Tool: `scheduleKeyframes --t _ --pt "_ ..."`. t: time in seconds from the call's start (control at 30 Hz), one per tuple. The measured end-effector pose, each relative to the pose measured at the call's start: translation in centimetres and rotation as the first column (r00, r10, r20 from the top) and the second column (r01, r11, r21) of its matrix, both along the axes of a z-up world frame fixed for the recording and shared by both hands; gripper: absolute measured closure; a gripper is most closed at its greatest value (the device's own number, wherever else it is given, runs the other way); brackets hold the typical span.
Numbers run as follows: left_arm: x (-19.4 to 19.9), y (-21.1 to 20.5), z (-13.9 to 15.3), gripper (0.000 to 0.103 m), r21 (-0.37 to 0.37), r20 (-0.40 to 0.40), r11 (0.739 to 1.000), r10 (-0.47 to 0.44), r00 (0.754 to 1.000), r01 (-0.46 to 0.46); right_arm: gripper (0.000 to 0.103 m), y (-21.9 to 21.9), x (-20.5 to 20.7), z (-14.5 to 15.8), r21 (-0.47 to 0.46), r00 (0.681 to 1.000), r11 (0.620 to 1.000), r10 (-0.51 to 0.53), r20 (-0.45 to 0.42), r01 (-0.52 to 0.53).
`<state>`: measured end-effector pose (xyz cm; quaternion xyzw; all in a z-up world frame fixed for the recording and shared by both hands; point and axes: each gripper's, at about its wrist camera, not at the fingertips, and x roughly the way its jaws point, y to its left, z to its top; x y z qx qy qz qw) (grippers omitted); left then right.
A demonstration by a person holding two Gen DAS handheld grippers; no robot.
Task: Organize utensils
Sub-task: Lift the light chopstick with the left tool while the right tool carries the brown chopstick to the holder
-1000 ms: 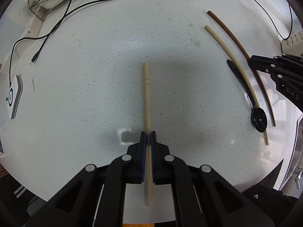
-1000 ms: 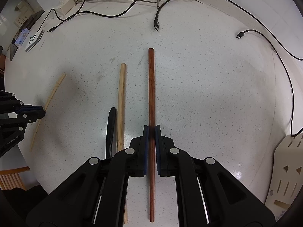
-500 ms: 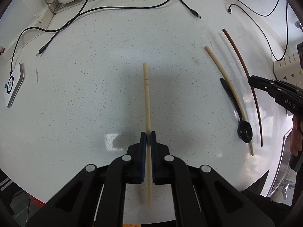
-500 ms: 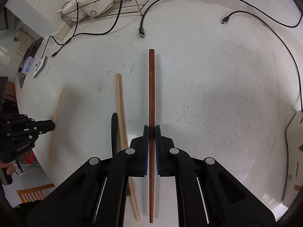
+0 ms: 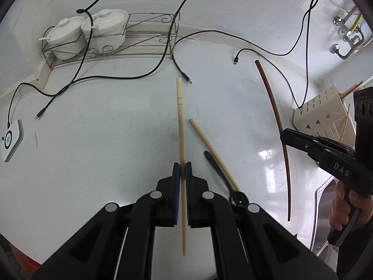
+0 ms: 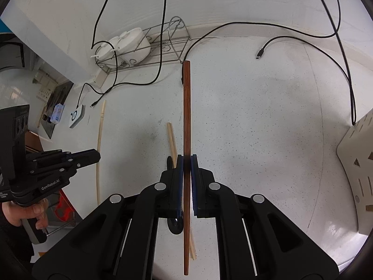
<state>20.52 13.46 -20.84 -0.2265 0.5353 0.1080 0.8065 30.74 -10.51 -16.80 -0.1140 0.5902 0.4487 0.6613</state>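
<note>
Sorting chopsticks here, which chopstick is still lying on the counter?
The second pale chopstick, beside the black spoon; the others are clamped in jaws.

the counter (image 5: pixel 98 144) is white with fine dark speckles. just right of the pale cream chopstick (image 5: pixel 180 126) pinched in the black left gripper (image 5: pixel 182 165), whose pads are blue, lie a tan chopstick (image 5: pixel 209 147) and a glossy black spoon (image 5: pixel 223 182). well right of it is a dark reddish-brown chopstick (image 6: pixel 187 121), clamped by the black right gripper (image 6: pixel 187 157) with blue pads. far beyond the cream chopstick, white lidded pots (image 5: pixel 93 32) sit in a grey wire rack (image 5: pixel 149 35); black cables (image 5: pixel 112 78) trail forward. a beige holder (image 5: pixel 319 119) stands at far right.
</note>
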Motion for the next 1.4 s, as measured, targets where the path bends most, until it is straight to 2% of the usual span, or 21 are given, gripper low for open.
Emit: scheduleKeyframes --t 0.1,0.23,0.33,0.43,0.7,0.87,1.1,1.3,1.4 --pt "0.8 -1.1 0.3 0.099 -0.01 0.036 1.0 -0.024 0.999 0.025 0.097 -1.4 0.1 1.6 0.022 0.998 0.999 -0.034 0.05 0.033" --pt "2.5 -2.6 1.5 0.099 -0.014 0.077 0.997 -0.071 0.994 0.072 0.097 -3.2 -0.1 4.0 0.038 0.978 0.997 -0.08 0.19 0.075" --pt "3.6 -3.7 2.8 0.099 0.011 0.119 0.995 -0.099 0.988 0.099 0.097 -4.9 -0.1 6.0 0.049 0.948 0.993 -0.117 0.296 0.107" --pt "4.8 -4.8 4.4 0.099 0.004 0.18 0.992 -0.126 0.976 0.128 0.097 -6.7 0.2 7.9 0.09 0.918 0.986 -0.166 0.361 0.143" --pt "7.7 -9.1 8.2 0.099 0.033 0.335 0.976 -0.215 0.917 0.217 0.097 -12.5 1.2 12.7 0.224 0.804 0.94 -0.336 0.491 0.256" --pt "9.1 -12.0 10.5 0.099 0.067 0.432 0.966 -0.255 0.865 0.252 0.097 -15.8 1.1 14.3 0.317 0.715 0.9 -0.431 0.551 0.298" --pt "10.3 -16.3 15.0 0.099 0.174 0.588 0.938 -0.342 0.733 0.298 0.097 -21.3 1.3 16.4 0.476 0.583 0.809 -0.583 0.566 0.346" --pt "12.3 -19.3 17.2 0.099 0.194 0.656 0.926 -0.368 0.658 0.324 0.097 -24.6 1.9 17.6 0.557 0.501 0.745 -0.662 0.557 0.366" --pt "13.2 -20.0 17.6 0.099 0.179 0.683 0.928 -0.357 0.637 0.328 0.097 -25.8 2.1 18.1 0.589 0.467 0.722 -0.688 0.555 0.364"
